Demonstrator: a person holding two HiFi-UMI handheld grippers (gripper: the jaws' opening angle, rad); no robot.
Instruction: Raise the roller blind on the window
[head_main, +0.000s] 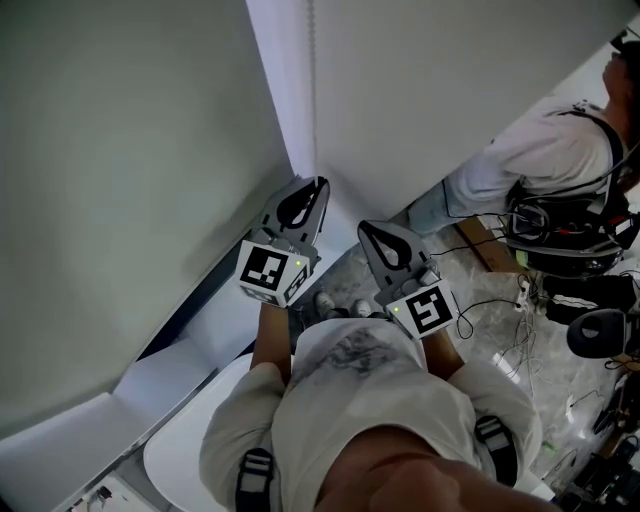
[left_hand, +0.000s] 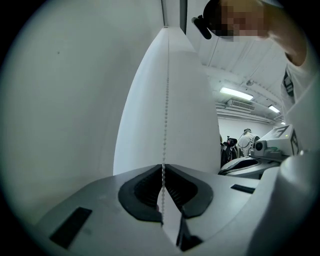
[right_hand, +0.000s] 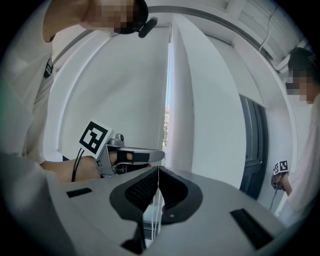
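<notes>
Left gripper (left_hand: 163, 166): jaws clamped on the bead chain (left_hand: 165, 110), which runs up from them.
Right gripper (right_hand: 158, 169): closed on the chain's thin strand, just right of the left gripper.

Left gripper (head_main: 318, 186), right gripper (head_main: 365, 230) grey; black-white marker cubes (head_main: 268, 272); pale shirt (head_main: 350, 400)

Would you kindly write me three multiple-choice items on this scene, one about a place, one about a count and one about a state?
1. In the head view, the second person is at: A the upper right; B the lower left; C the centre.
2. Marker cubes in the head view: A one; B two; C four.
3. The left tongs are: A wide open and empty; B lying on a sill; C shut on the bead chain.

Key: 1 A, a figure in white fills that corner. 2 B, one cube sits on each hand's tongs. 3 C, the left gripper view shows the chain pinched between closed jaws.
</notes>
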